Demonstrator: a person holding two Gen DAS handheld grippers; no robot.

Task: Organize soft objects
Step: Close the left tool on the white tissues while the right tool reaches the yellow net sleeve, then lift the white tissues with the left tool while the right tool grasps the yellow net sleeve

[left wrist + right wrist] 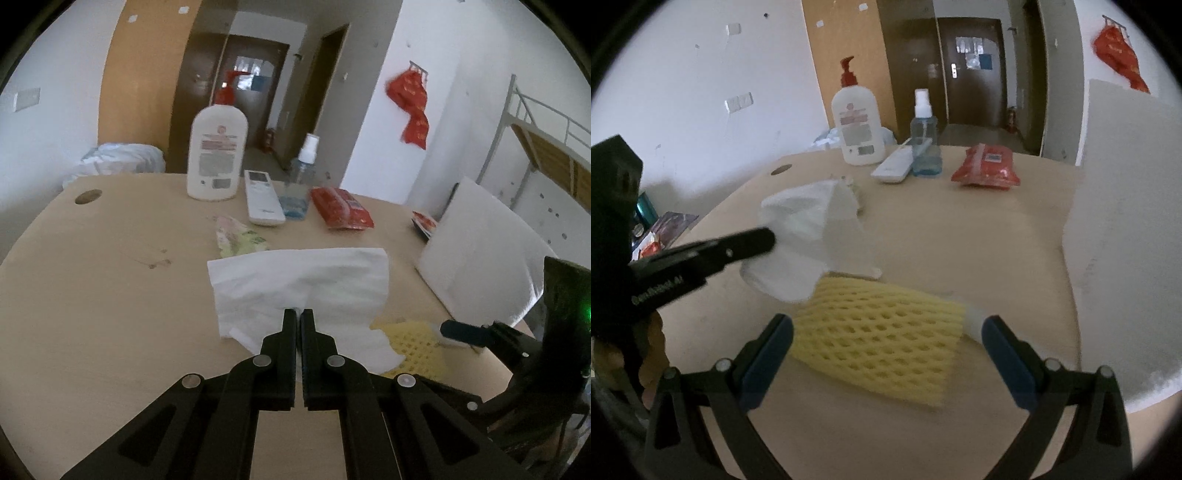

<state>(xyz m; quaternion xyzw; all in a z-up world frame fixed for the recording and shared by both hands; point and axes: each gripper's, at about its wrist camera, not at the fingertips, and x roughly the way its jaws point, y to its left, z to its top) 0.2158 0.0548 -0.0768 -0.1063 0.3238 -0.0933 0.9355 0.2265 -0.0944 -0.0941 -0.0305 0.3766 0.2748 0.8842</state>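
Note:
A white tissue [303, 284] is lifted off the wooden table [110, 295], pinched at its near edge by my left gripper [299, 314], which is shut on it. In the right wrist view the same tissue [805, 221] hangs from the left gripper [768, 238]. A yellow foam net sleeve [882, 332] lies flat on the table between the wide-open fingers of my right gripper [886, 328], touching neither pad. In the left wrist view the yellow net [410, 343] shows partly under the tissue, with the right gripper's blue-padded finger [461, 330] beside it.
At the far side of the table stand a white pump bottle [216, 155], a white remote [262, 197], a clear spray bottle [301, 177] and a red packet [341, 208]. A pale wipes pack [236, 236] lies nearer. A white board [480, 254] leans at the right edge.

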